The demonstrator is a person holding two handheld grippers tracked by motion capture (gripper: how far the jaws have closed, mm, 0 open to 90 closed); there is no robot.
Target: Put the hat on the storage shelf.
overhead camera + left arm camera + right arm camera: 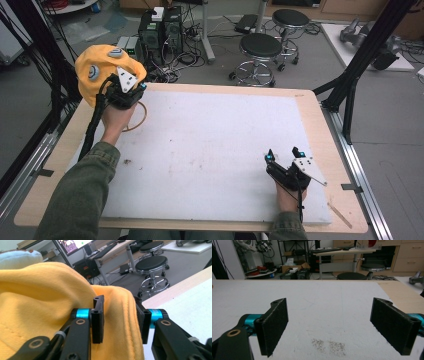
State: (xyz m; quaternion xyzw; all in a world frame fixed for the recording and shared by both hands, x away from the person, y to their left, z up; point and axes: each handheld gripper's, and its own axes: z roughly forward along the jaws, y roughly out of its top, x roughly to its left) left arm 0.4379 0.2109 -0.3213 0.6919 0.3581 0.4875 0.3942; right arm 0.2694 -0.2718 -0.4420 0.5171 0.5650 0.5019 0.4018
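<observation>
Btwn L tool (119, 322) jaws: yellow cloth (37, 302)

A white foam board (210, 145) covers most of a pale wooden table (320, 120). Beyond the table, two black round stools (260, 47) stand on a grey floor (390, 125), near computer towers (160, 30) with tangled cables. A black metal frame (360, 55) rises at the right.

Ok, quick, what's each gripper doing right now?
Left gripper: closed on the yellow cloth, at the table's far left corner.
Right gripper: open, holding nothing, low over the white mat.
</observation>
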